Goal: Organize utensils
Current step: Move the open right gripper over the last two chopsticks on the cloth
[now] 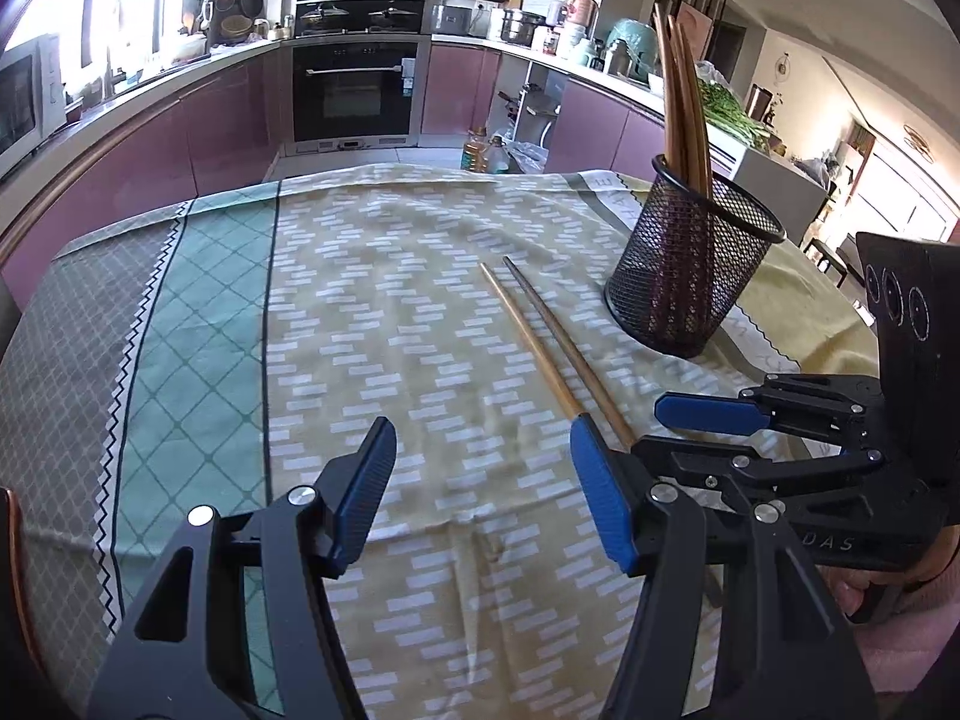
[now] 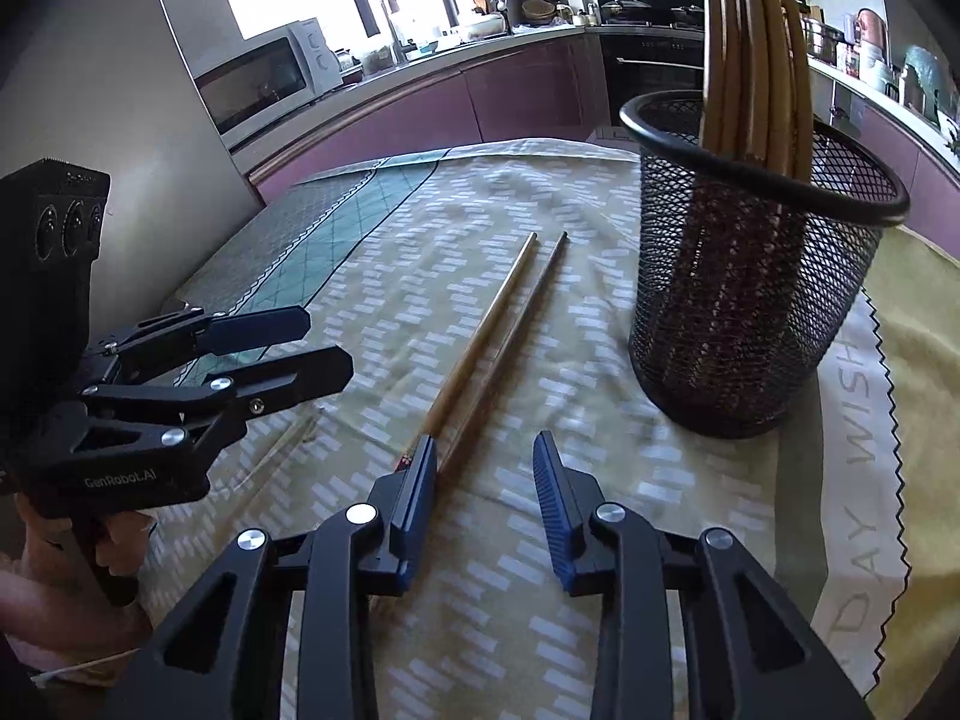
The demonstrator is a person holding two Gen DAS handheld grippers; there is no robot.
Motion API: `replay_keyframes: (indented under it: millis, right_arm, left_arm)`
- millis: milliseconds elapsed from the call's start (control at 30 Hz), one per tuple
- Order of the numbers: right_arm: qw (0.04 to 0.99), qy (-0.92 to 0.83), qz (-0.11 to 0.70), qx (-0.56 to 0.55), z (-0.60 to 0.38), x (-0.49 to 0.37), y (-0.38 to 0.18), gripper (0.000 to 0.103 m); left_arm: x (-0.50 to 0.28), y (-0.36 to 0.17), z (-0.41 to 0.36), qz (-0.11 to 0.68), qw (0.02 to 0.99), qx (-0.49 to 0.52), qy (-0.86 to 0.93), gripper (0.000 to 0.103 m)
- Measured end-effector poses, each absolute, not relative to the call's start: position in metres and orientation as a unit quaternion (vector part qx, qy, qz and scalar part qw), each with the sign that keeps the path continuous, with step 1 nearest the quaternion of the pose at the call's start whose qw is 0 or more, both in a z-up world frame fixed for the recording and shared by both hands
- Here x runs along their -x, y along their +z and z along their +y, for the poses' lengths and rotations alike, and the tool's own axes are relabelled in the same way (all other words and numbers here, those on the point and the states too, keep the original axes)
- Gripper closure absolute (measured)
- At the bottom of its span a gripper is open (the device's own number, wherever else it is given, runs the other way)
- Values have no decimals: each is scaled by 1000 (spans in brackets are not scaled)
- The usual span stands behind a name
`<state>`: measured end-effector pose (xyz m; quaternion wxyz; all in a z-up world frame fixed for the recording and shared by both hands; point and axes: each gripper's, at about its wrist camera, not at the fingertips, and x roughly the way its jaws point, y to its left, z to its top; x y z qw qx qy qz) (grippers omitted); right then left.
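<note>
Two wooden chopsticks [image 1: 540, 336] [image 2: 480, 348] lie side by side on the patterned tablecloth [image 1: 372, 312]. A black mesh cup [image 1: 690, 276] [image 2: 750, 300] stands to their right and holds several upright chopsticks [image 1: 684, 108] [image 2: 756, 48]. My right gripper [image 2: 486, 441] [image 1: 654, 426] is open and low over the near ends of the loose pair. One stick runs under its left finger [image 2: 420, 480], the other lies just inside the gap, and the pads press on neither. My left gripper [image 1: 480, 426] [image 2: 330, 342] is open and holds nothing, just left of the pair.
The cloth covers a table whose far edge [image 1: 384, 171] faces purple kitchen cabinets [image 1: 198, 138] and an oven [image 1: 354, 90]. A microwave [image 2: 264, 78] sits on the left counter. A person's hands [image 2: 60, 600] hold both grippers' handles.
</note>
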<state>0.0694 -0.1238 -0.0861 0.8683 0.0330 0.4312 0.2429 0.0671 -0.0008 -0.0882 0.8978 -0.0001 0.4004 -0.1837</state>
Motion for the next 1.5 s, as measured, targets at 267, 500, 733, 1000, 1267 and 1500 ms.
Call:
replay_keyframes:
  millis: [267, 500, 733, 1000, 1267, 1500]
  right_arm:
    - [869, 238, 433, -43, -134, -68, -87, 76]
    - [868, 237, 433, -47, -139, -69, -88, 76]
    - [869, 236, 433, -47, -140, -71, -88, 76]
    - [873, 228, 431, -33, -129, -84, -88, 76]
    - [877, 215, 430, -21, -117, -106, -86, 76]
    - [878, 209, 430, -26, -114, -115, -88, 82]
  left_arm:
    - [-76, -95, -20, 416, 886, -16, -205, 50]
    - [-85, -103, -37, 431, 876, -28, -214, 56]
    - [-91, -108, -44, 434, 876, -38, -209, 66]
    - [-87, -109, -39, 437, 874, -31, -209, 79]
    - [-99, -108, -37, 443, 873, -28, -205, 78]
    - [-114, -108, -42, 446, 872, -33, -201, 79]
